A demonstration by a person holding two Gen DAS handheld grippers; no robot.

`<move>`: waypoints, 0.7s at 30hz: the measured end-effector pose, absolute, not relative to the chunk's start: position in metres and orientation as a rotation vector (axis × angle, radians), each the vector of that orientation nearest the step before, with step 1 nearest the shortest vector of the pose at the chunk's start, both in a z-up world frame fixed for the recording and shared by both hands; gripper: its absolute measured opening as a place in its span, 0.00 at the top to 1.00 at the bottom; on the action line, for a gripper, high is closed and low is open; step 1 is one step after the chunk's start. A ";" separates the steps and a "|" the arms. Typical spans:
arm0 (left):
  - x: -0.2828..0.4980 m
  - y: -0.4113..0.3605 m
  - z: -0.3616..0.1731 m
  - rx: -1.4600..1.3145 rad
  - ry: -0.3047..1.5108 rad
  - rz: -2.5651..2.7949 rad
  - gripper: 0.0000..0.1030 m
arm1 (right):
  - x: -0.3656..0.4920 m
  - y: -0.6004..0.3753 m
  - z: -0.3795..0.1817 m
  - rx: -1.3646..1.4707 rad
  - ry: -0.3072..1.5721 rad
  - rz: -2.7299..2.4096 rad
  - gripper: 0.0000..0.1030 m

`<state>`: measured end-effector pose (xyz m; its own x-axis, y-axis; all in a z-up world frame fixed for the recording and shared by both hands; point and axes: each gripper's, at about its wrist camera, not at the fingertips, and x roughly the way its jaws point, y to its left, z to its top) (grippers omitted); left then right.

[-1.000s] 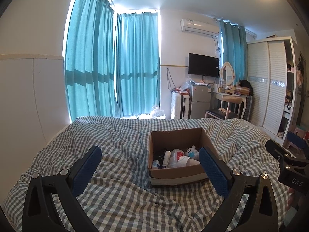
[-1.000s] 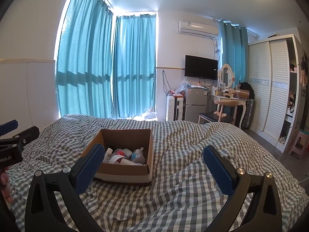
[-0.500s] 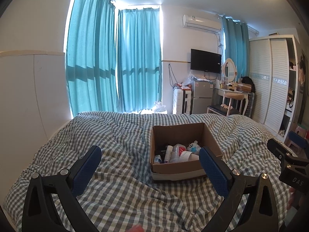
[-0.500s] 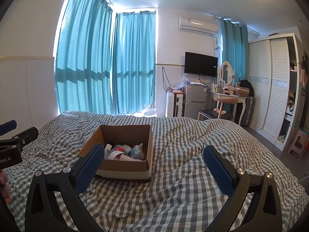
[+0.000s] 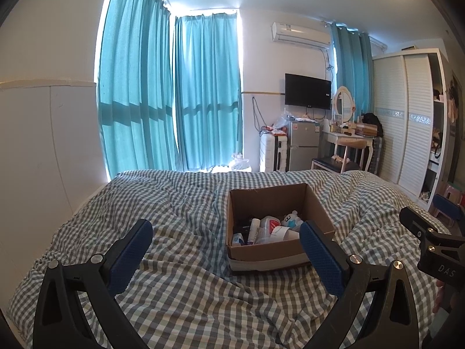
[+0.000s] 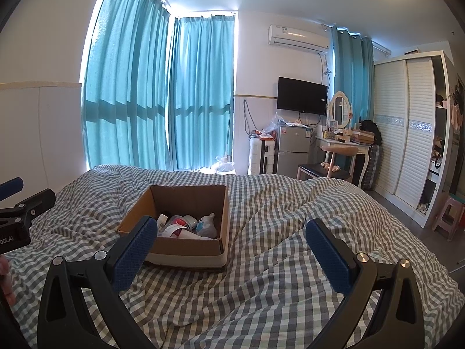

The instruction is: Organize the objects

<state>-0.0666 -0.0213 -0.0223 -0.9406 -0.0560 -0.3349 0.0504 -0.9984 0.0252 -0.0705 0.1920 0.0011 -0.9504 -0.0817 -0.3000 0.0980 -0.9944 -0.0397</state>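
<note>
An open cardboard box [image 5: 241, 254] sits on a bed with a grey checked cover [image 5: 180, 203]. It holds several small bottles and tubes, among them a white bottle with a red label [image 5: 268, 226] and a small blue and white toy [image 5: 292, 219]. The box also shows in the right wrist view [image 6: 189, 250]. My left gripper [image 5: 225, 238] is open and empty, above the cover in front of the box. My right gripper [image 6: 231, 237] is open and empty, to the right of the box. Each gripper shows at the edge of the other's view.
The bed cover [image 6: 290, 203] is rumpled with folds around the box. A white panel [image 5: 43, 151] stands along the bed's left side. Beyond the bed are teal curtains [image 5: 203, 93], a small fridge [image 5: 302, 145], a dressing table [image 5: 345, 139] and a white wardrobe [image 5: 407, 116].
Both views have risen and tilted down a little toward the bed, so the box sits lower and nearer. Both grippers have stayed open. Nothing in the box has moved.
</note>
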 end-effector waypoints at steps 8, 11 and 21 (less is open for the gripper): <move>-0.065 -0.021 -0.022 0.522 -0.034 -3.044 0.00 | -0.070 0.192 0.000 0.463 0.082 -3.015 0.00; -0.065 -0.020 -0.021 0.520 -0.048 -3.044 0.00 | -0.070 0.192 -0.001 0.465 0.083 -3.014 0.00; -0.065 -0.020 -0.022 0.528 -0.058 -3.043 0.00 | -0.068 0.191 -0.003 0.471 0.090 -3.010 0.00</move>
